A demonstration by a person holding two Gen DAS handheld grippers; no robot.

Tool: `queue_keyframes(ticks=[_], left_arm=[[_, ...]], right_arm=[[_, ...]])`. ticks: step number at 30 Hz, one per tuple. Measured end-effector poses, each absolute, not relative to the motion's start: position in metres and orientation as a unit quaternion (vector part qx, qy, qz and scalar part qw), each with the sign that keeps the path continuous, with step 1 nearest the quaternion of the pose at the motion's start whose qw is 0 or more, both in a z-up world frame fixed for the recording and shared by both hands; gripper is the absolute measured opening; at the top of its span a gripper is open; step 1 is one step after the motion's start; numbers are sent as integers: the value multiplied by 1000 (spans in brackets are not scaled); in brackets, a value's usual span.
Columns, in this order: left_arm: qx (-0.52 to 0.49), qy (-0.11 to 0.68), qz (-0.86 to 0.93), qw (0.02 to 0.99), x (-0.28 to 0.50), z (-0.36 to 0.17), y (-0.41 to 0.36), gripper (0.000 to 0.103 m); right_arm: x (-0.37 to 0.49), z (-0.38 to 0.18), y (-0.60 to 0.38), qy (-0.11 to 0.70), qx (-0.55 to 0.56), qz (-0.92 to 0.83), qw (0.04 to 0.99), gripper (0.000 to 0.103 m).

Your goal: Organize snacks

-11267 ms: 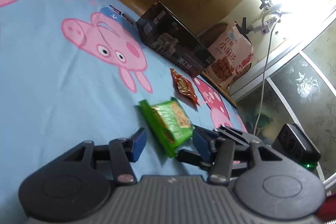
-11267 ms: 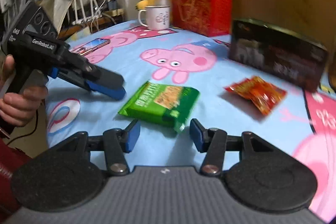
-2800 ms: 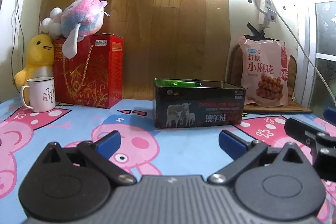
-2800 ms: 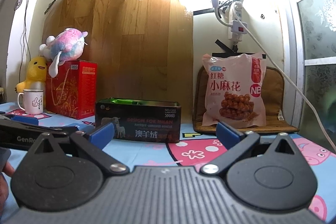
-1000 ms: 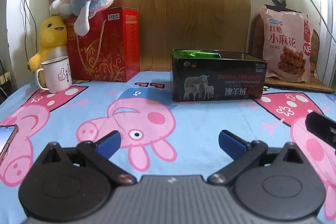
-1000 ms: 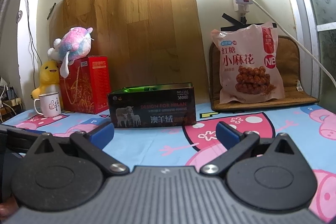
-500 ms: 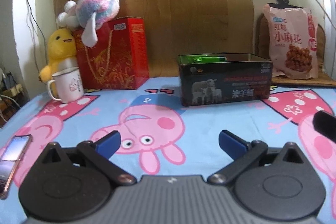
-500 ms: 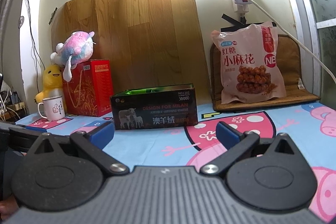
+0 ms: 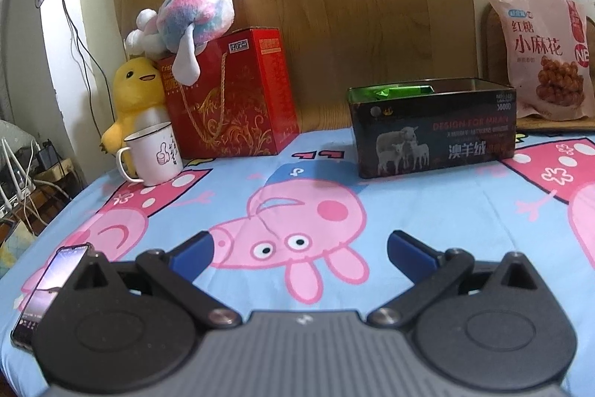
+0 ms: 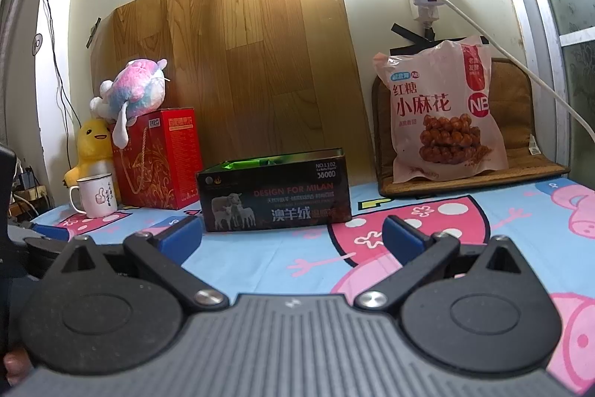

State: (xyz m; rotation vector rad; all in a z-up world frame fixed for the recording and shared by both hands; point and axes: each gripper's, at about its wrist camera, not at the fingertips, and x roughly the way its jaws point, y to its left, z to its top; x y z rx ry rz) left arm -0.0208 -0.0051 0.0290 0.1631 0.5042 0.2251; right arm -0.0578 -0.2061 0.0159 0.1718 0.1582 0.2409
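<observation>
Both your grippers are spread wide and empty. From your left gripper [image 9: 297, 250], the dark tin [image 9: 433, 133] sits at one o'clock, long side facing you, green packet [image 9: 401, 91] inside. Your right gripper [image 10: 292, 235] has it nearer, at about twelve.

Strong light from high on the far wall blows out the top of both views, worst above the wooden board [image 10: 238, 69], and glazes it with sheen, while the fisheye bends the edges, corners go dark, and the tin [image 9: 433, 129] casts only soft shadow.
</observation>
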Motion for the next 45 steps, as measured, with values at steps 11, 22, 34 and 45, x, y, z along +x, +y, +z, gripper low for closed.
queue_keyframes(ticks=[11,22,34,45], left_arm=[[103,251,126,954,-19,26,-7,103],[118,253,125,952,-19,26,-10,103],[133,247,134,951,-20,26,-12,103],[134,241,139,951,-22,28,-10,103]], right_arm=[[-59,16,-207,77,88,119,986,103],[-60,17,-206,76,90,118,986,103],[-61,17,-206,76,91,116,986,103],[-61,17,-206,76,92,116,986,103]])
